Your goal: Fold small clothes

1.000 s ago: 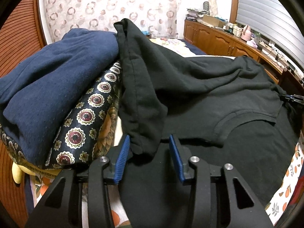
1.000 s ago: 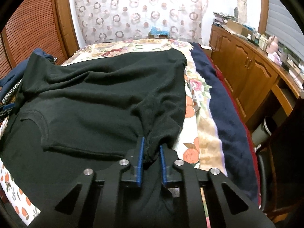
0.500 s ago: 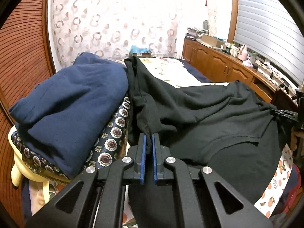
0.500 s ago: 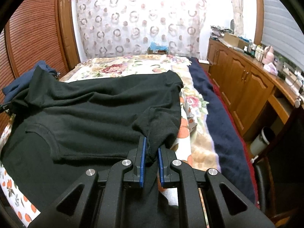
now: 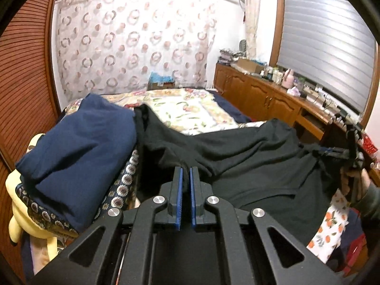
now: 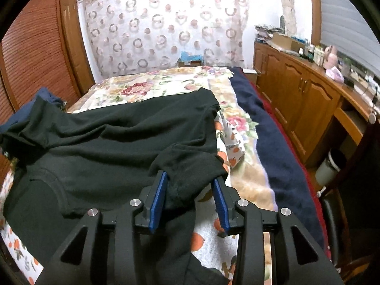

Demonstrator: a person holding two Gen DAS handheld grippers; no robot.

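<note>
A black garment [image 5: 237, 161] lies spread across the bed, its left side draped against a pile of folded clothes. My left gripper [image 5: 186, 173] is shut on a fold of its near left edge and holds it raised. In the right wrist view the same black garment [image 6: 118, 147] has its near right corner bunched between the fingers of my right gripper [image 6: 190, 178]. Those jaws are opening and stand wide, with the cloth loose between them. The right gripper [image 5: 342, 152] also shows at the far right of the left wrist view, held by a person's hand [image 5: 363, 185].
A folded navy garment [image 5: 78, 147] tops a patterned stack [image 5: 123, 185] and a yellow plush toy [image 5: 14, 204] on the left. The floral bedspread [image 6: 166, 83] runs back to a curtain. On the right are a navy blanket [image 6: 268, 137], wooden cabinets [image 6: 304, 99] and a bin [image 6: 330, 166].
My left gripper closed on the black garment's edge and rose with it. The right gripper, shut on the right corner before, has spread its jaws, and the cloth now sits loose.
</note>
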